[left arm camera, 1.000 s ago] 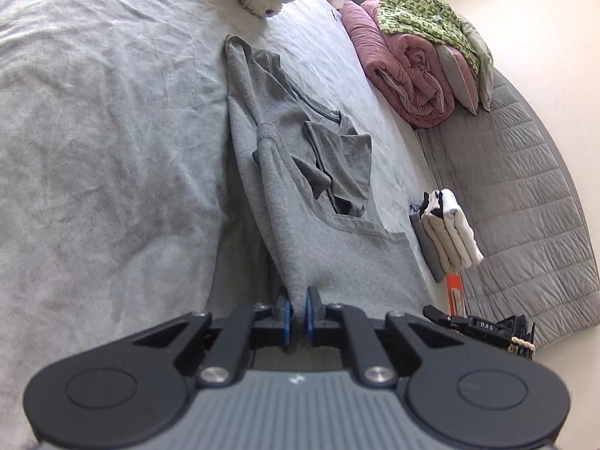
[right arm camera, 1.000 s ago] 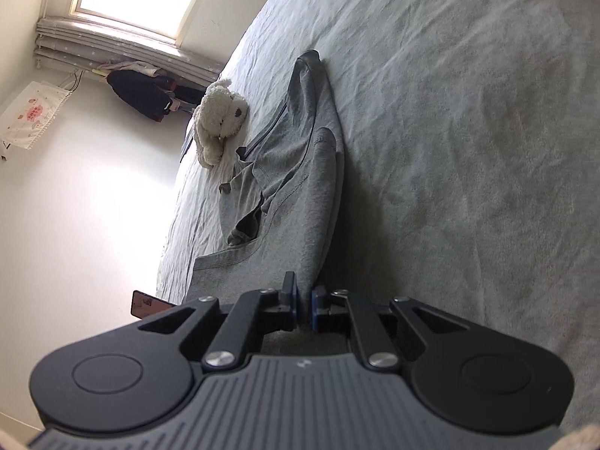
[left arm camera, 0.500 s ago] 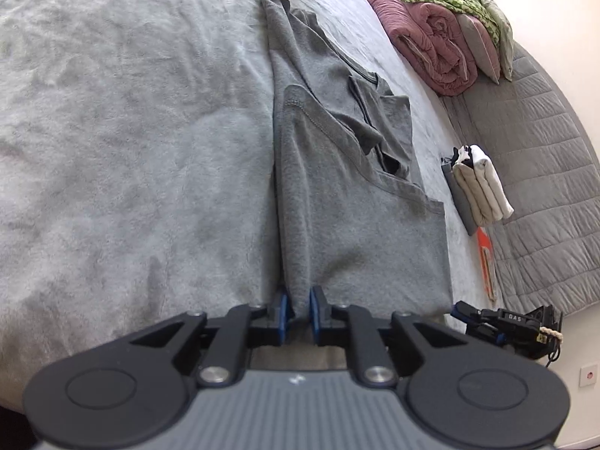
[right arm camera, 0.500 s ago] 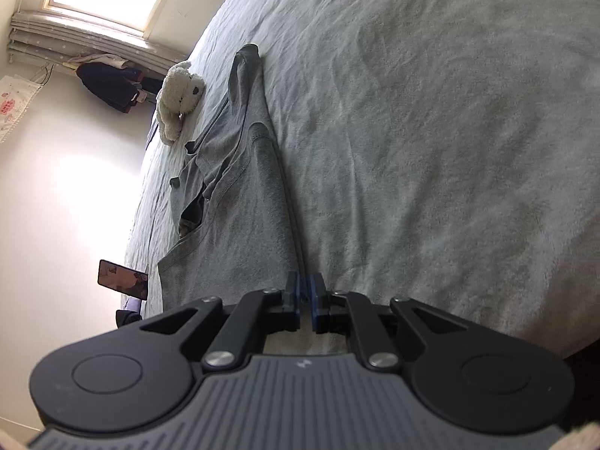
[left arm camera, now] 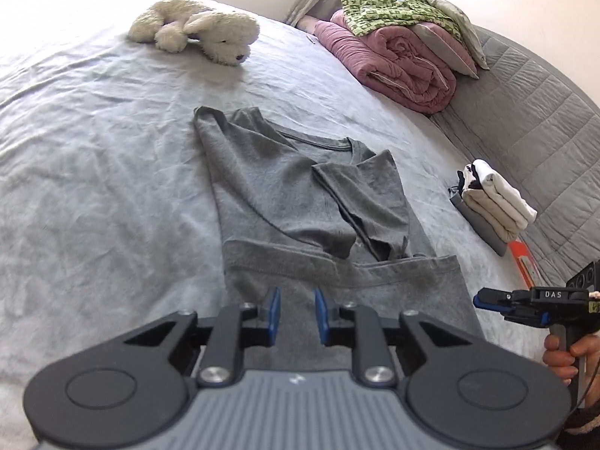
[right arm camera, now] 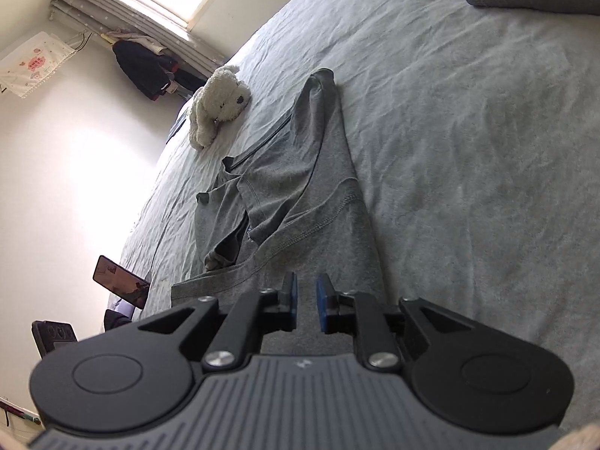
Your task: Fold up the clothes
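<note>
Left wrist view shows my left gripper (left arm camera: 296, 315) over the near edge of the gray shirt (left arm camera: 300, 202), which lies partly folded on the bed (left arm camera: 93, 150). Its blue pads are opening, with a gap and nothing pinched between them. My right gripper (right arm camera: 303, 302) sits over the same near edge, seen from the right wrist, a little spread with nothing pinched between its pads. My right hand (left arm camera: 570, 352) holds its handle. A white stuffed dog (left arm camera: 198, 30) lies past the shirt. A pile of folded clothes (left arm camera: 491, 206) sits to the right, near a pink blanket (left arm camera: 393, 60).
</note>
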`<state>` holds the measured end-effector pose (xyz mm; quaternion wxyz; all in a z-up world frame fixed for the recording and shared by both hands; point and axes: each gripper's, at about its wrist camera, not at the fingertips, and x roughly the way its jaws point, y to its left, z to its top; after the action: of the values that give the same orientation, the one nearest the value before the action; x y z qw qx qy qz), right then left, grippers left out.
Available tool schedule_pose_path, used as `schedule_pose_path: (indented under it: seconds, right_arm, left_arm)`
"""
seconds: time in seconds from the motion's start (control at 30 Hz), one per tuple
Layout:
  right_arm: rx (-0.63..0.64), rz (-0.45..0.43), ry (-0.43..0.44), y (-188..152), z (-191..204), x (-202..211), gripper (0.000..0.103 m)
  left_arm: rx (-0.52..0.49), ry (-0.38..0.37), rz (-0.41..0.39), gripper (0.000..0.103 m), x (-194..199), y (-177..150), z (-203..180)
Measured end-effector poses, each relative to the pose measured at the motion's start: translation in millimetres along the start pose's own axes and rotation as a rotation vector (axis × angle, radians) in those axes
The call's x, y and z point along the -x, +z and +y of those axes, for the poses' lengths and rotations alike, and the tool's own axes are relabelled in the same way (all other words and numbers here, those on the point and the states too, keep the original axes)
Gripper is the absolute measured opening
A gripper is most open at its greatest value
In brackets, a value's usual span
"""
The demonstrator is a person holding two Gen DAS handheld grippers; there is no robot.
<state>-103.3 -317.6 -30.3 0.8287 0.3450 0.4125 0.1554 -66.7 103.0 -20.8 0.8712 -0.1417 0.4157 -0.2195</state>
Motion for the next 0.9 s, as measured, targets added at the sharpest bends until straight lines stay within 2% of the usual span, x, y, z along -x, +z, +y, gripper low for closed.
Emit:
schedule_pose_path:
  seconds: [0.1,0.27,0.37,0.47,0.6,0.8,0.9]
  right_arm:
    - [0.055,0.014,-0.002,8,15,-29,0.018]
    - [0.090,0.038,0.009,23,30,-68,0.018]
    - [0.093,0.042,0.018,33,34,-86,0.018]
    - [0.104,0.049,0.037,44,41,-107,0.018]
    - [0.125,0.065,0.066,60,55,-141,0.018]
    - [0.167,0.107,0.125,74,92,-196,0.018]
    - [0.247,0.127,0.124,79,116,-219,0.018]
  left_arm:
    - [-0.002,-0.031,-0.024,0.016,-26,16,-9]
    - [-0.037,-0.035,-0.078,0.014,-59,32,-17]
    - [-0.025,-0.096,-0.054,0.014,-80,31,-8]
    - [-0.049,-0.104,0.007,0.013,-102,25,-6]
    - [-0.087,-0.143,-0.015,0.013,-104,18,-5]
    - [-0.033,-0.217,-0.026,0.013,-107,15,11]
    - [-0.030,-0.226,-0.033,0.013,-106,13,12]
